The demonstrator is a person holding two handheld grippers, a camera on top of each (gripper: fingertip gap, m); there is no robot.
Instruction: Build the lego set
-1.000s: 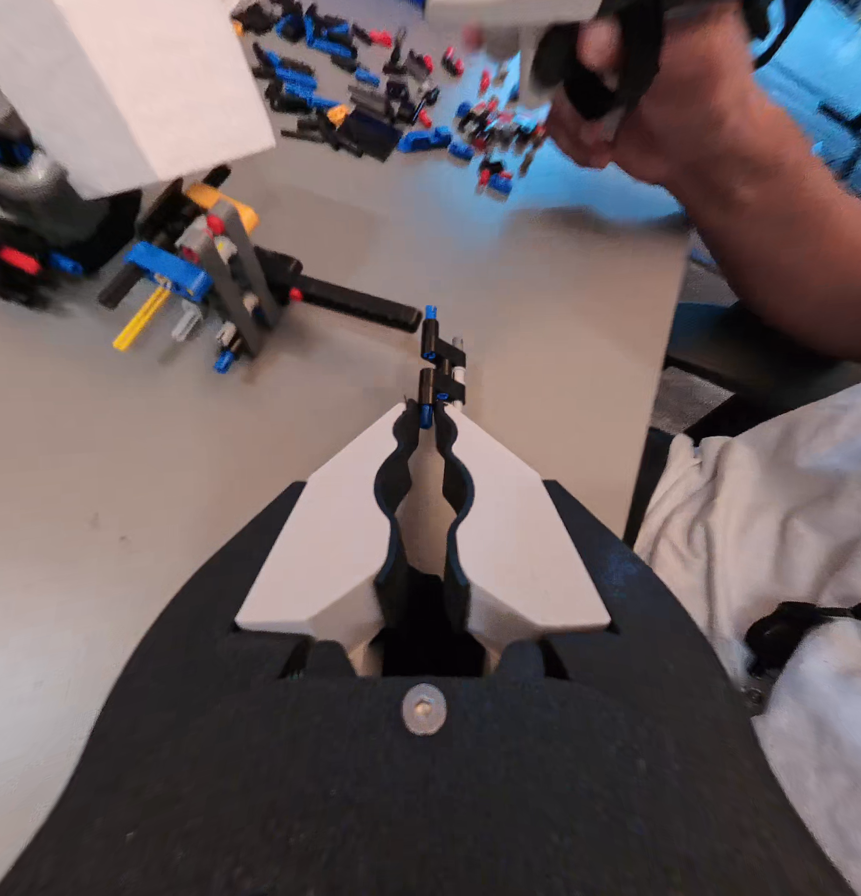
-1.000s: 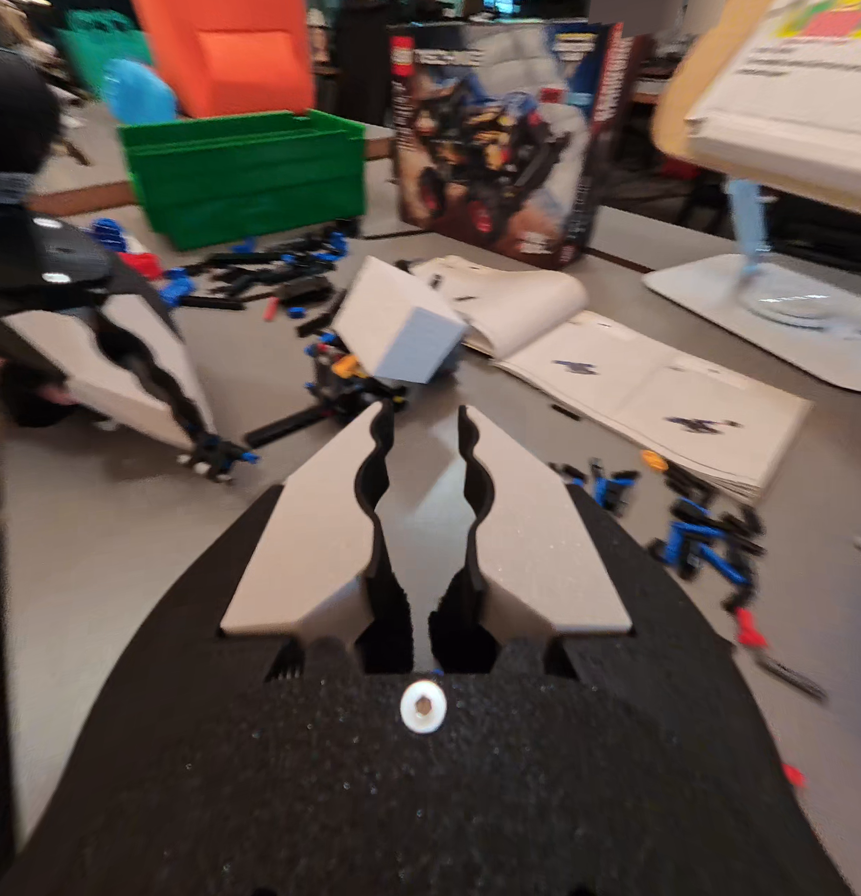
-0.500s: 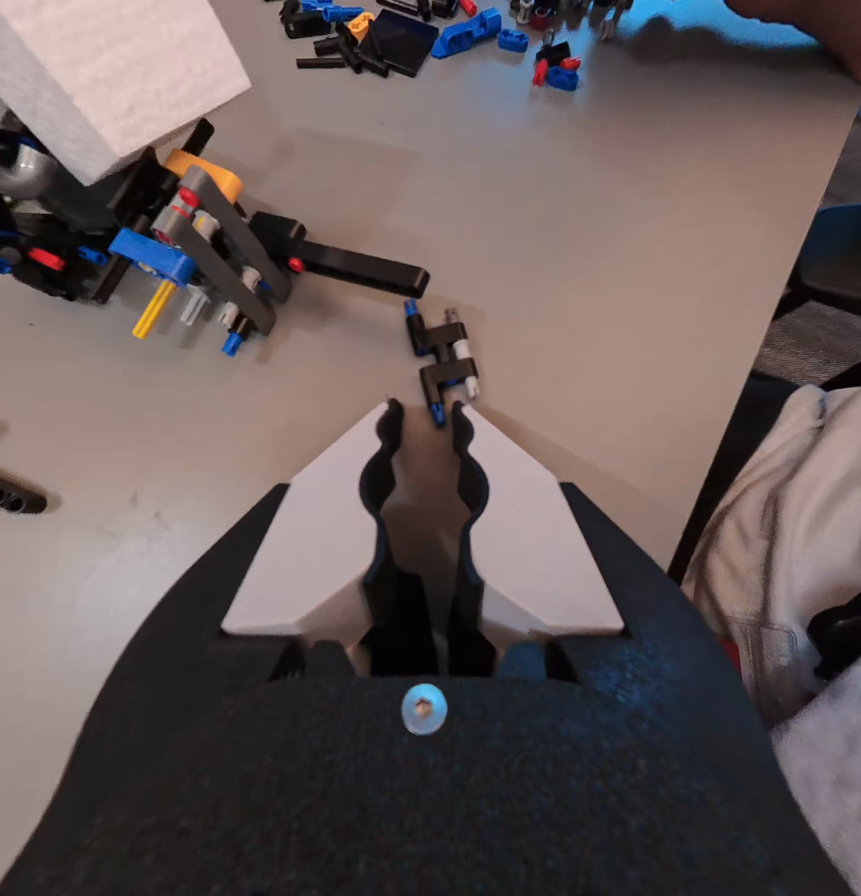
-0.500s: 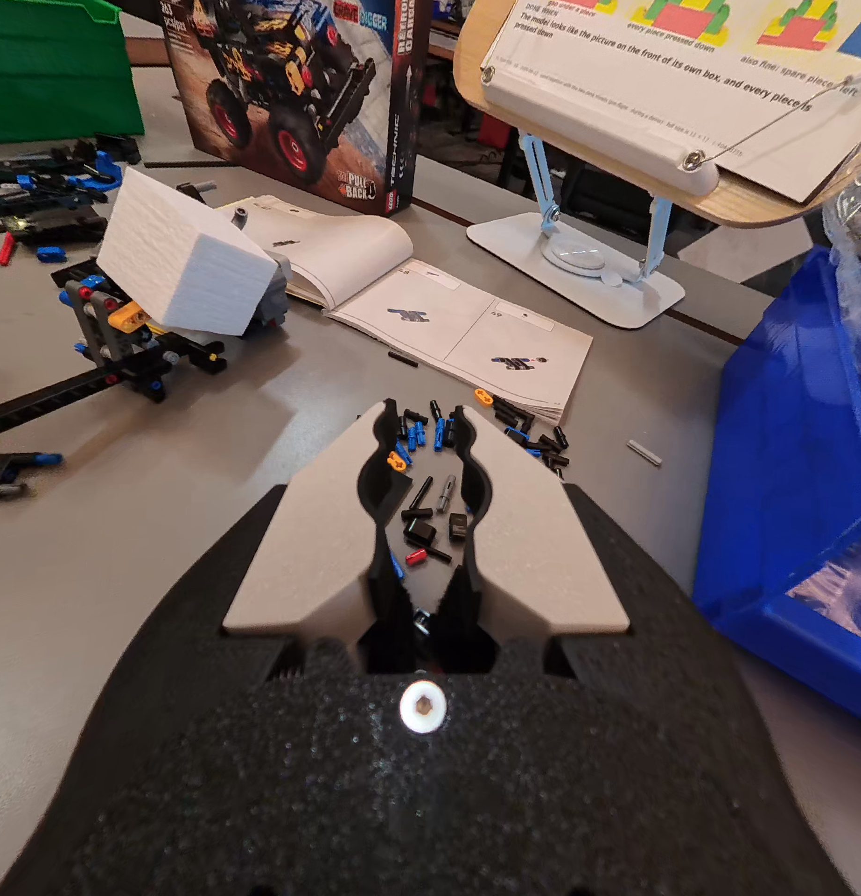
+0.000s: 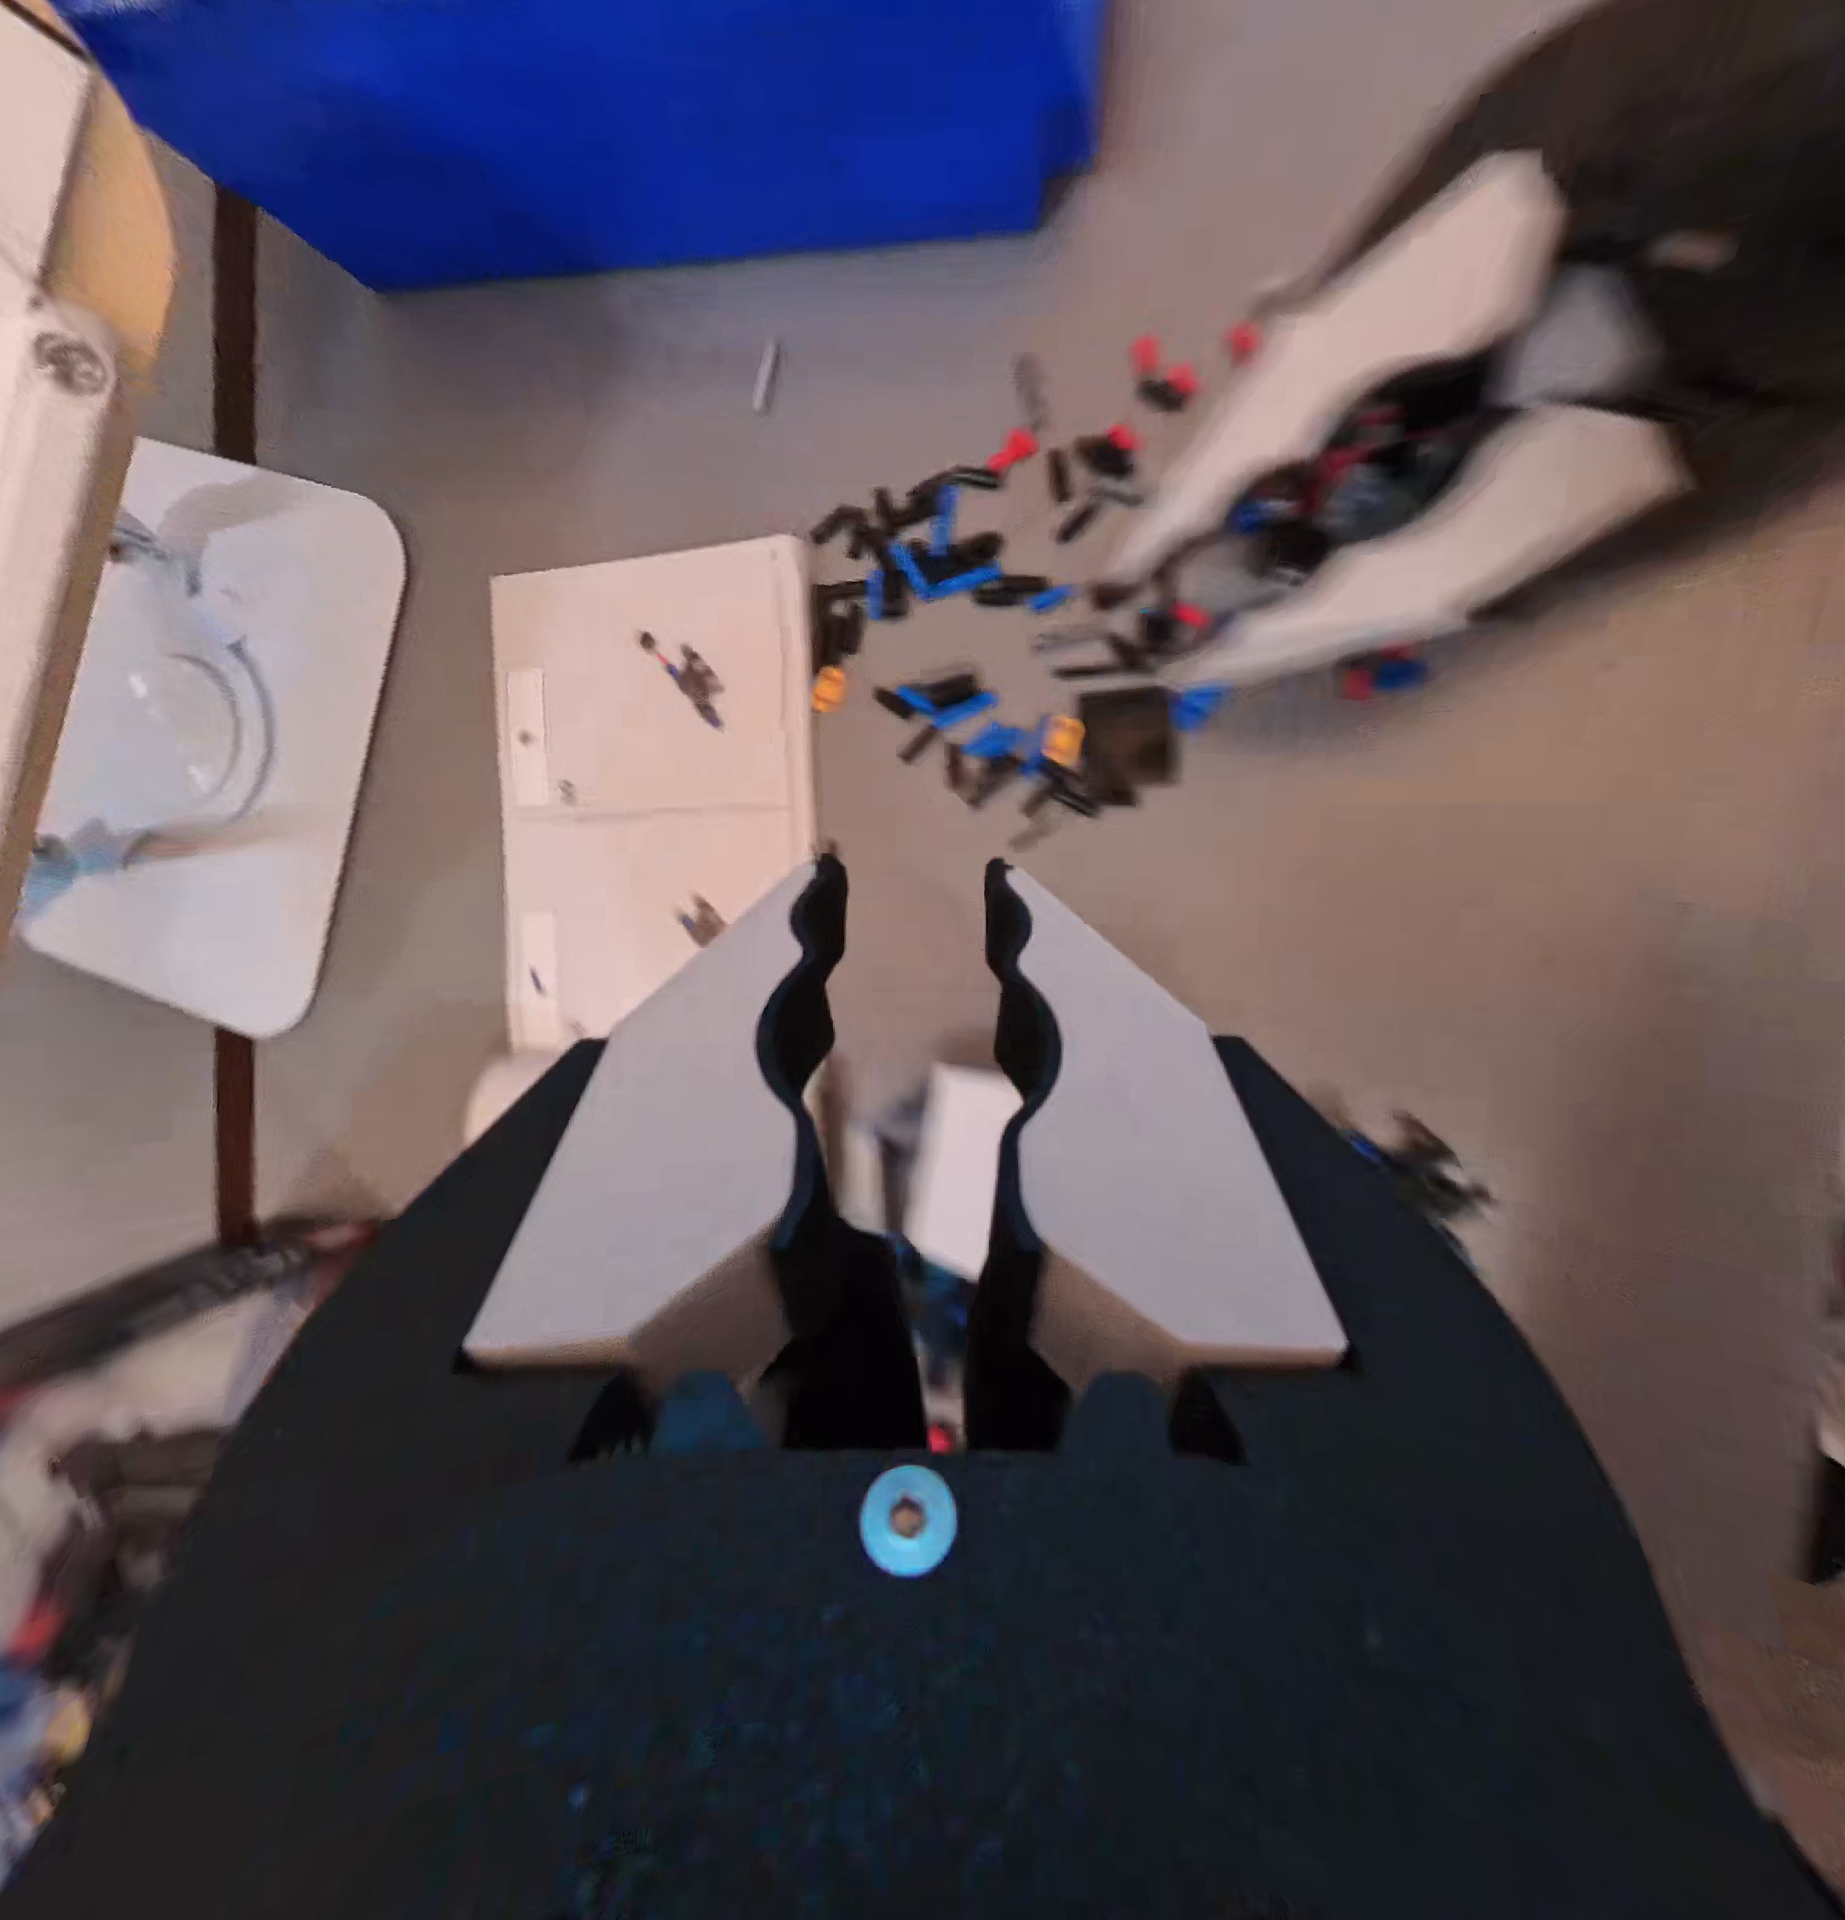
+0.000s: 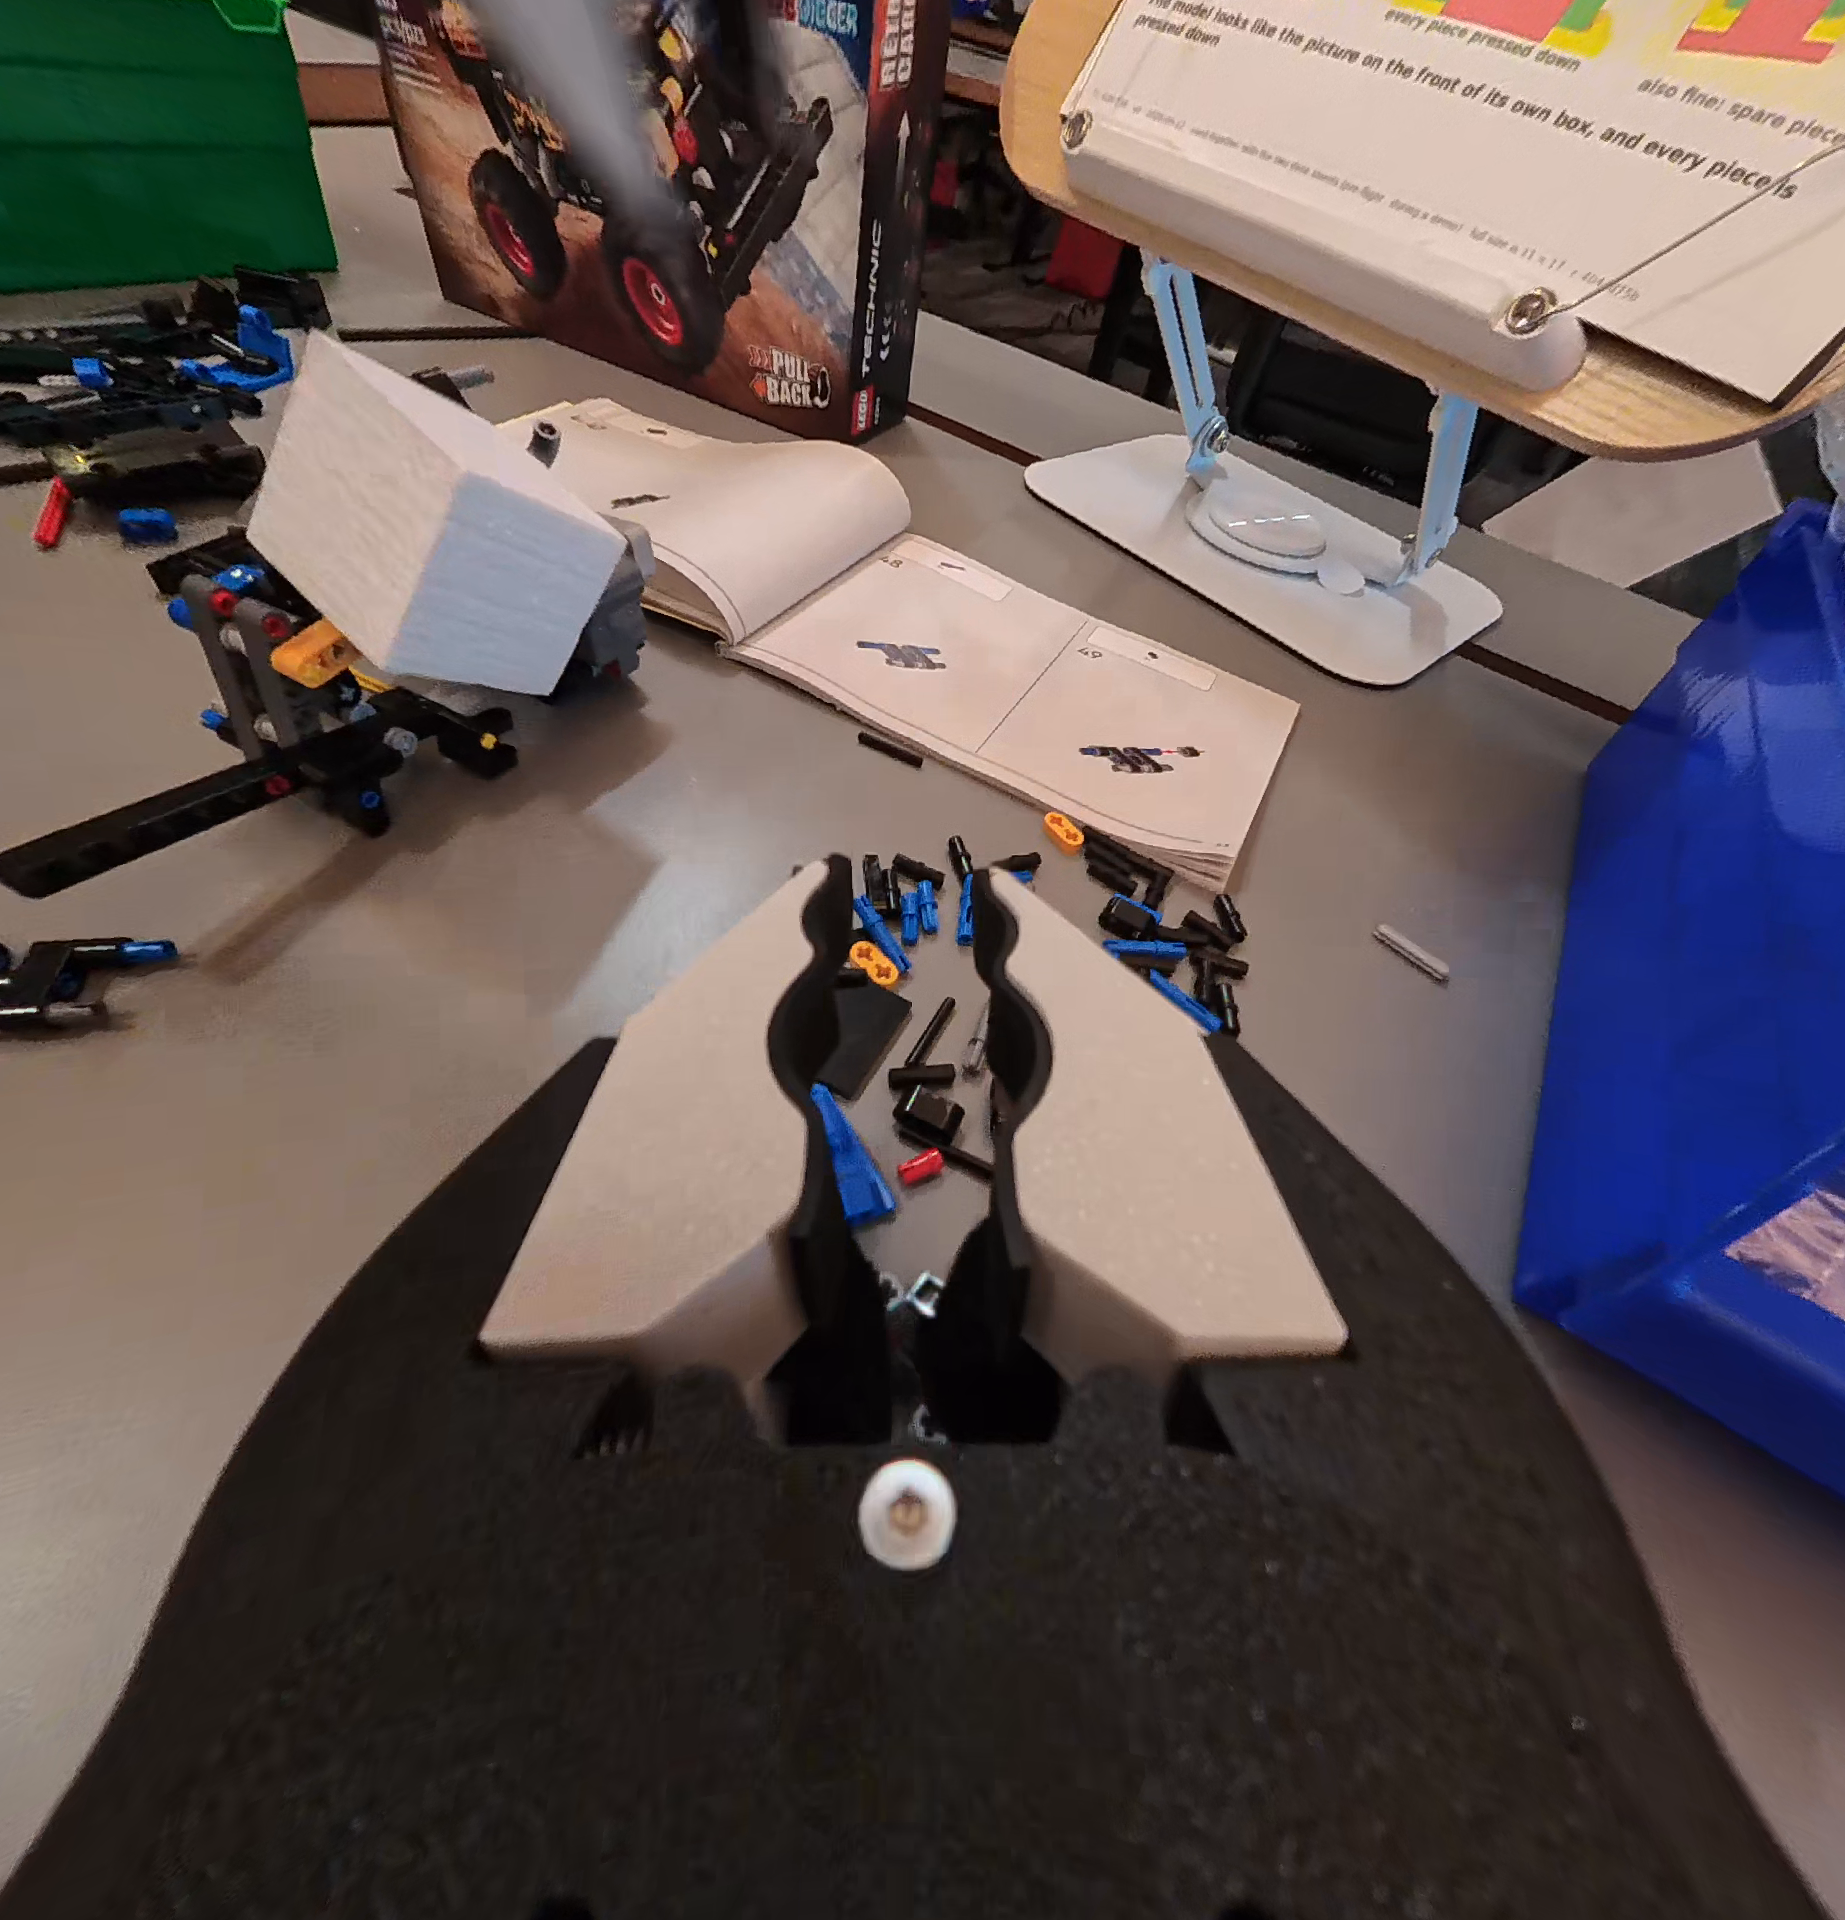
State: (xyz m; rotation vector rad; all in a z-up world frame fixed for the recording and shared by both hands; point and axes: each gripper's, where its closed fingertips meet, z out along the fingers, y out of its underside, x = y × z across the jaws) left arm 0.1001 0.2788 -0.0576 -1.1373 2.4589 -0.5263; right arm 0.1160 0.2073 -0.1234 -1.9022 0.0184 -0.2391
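Grey surface [image 6: 398, 1091] carrying, from left to right: a green bin [image 6: 118, 135] at the far left edge; a scatter of black and blue parts [image 6: 139, 384] in front of it; a small black sub-assembly with blue pins [image 6: 56, 977] lying alone near the left edge; the part-built model [image 6: 305, 717], black and grey with blue, red and yellow pieces, a long black beam reaching toward the left, with a white foam block [image 6: 419, 530] resting on its top. Behind the model stands the set's box [image 6: 689, 187]. To its right lies an open booklet [image 6: 939, 644], flat on the surface. Just in front of the booklet's near corner sits a pile of small loose pieces [image 6: 1001, 977], black, blue, orange and red. Right gripper [image 6: 905, 883], jaws parted and empty, hovers low over this pile, pieces visible between the fingers. Further right: a white stand [image 6: 1271, 561] bearing a wooden board with a printed sheet; a single grey pin [image 6: 1411, 953]; a blue bin [image 6: 1728, 987] at the right edge. Left gripper [image 5: 905, 878], jaws apart and holding nothing, is raised high and looks down on the booklet [image 5: 648, 727] and pile [image 5: 980, 644]; that view is blurred.
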